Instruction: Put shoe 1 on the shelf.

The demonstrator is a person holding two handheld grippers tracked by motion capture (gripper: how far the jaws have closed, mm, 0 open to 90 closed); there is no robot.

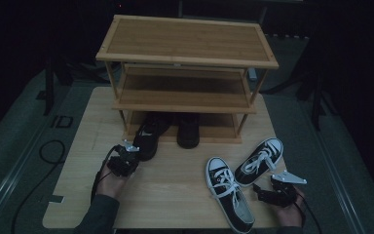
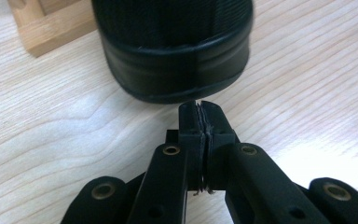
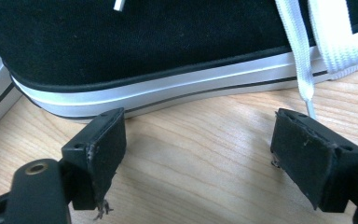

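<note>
Now two black shoes (image 1: 148, 136) sit under the rack (image 1: 185, 97); two sneakers (image 1: 231, 192) wait by the table's front edge. My left gripper (image 2: 199, 108) is closed on nothing, my right gripper (image 3: 198, 140) wide open.

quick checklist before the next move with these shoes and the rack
1. Left tongs shut, nothing between them: ok.
2. Left tongs at the heel of the black shoe, ready to push: ok; actual contact: cannot tell.
3. Black shoe fully on the bottom shelf: not ok, its heel sticks out.
4. Right tongs open: ok.
5. Sneaker between the right tongs: not ok, it lies just beyond the tips.
6. Middle shelf free for the sneakers: ok.
</note>
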